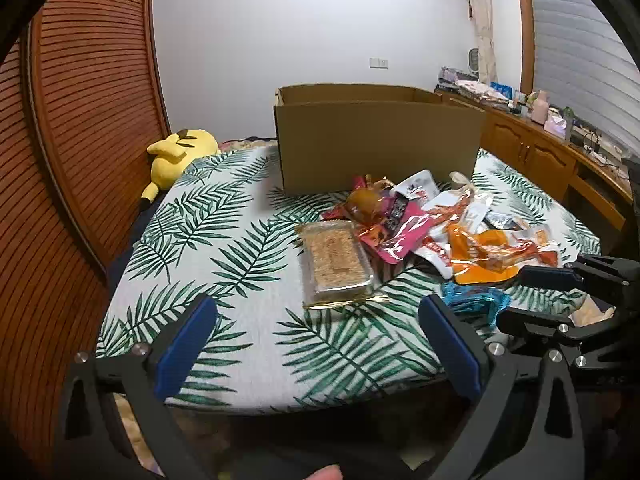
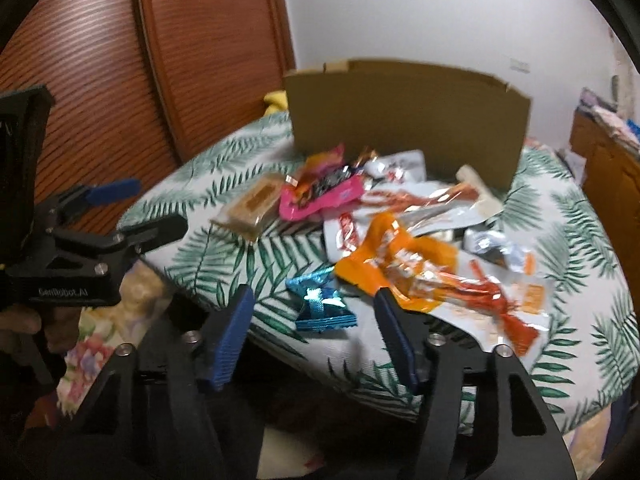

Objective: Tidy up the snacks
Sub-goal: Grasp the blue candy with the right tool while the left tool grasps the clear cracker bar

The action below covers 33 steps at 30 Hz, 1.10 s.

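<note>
A pile of snack packets lies on the leaf-print table in front of an open cardboard box. The pile holds a clear-wrapped cracker bar, a pink packet, an orange packet and a blue foil candy. My left gripper is open and empty over the near table edge, short of the cracker bar. My right gripper is open and empty, with the blue candy between its fingertips' line of sight. It also shows in the left wrist view.
A yellow plush toy lies at the table's far left corner. Wooden louvred doors stand to the left. A wooden counter with clutter runs along the right. The leaf-print cloth covers the table.
</note>
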{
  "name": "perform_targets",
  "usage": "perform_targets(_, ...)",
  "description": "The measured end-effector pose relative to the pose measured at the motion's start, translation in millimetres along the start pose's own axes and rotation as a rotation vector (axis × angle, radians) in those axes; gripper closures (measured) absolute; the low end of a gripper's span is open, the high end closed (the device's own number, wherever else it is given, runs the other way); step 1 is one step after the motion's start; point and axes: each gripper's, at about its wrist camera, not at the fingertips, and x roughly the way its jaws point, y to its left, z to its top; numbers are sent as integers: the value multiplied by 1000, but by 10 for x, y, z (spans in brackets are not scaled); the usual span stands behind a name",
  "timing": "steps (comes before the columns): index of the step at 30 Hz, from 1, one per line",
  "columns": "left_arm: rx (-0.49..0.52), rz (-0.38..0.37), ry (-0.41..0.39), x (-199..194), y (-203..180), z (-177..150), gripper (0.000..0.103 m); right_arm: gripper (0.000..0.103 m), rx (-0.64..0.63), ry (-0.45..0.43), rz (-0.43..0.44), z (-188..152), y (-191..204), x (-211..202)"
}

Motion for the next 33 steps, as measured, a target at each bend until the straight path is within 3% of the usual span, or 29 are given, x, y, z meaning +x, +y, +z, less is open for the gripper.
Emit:
perform_targets(17,-61,-120,164,586,178,184,5,60,-43,91,16,23,3,305)
perform_targets(26,-86,-177,198,832,151,315,8,67,-76,94,3,21,-1,367)
perform_targets(33,-55,-168,217,954,147,392,22,68,-107,86,-12,1,30,358)
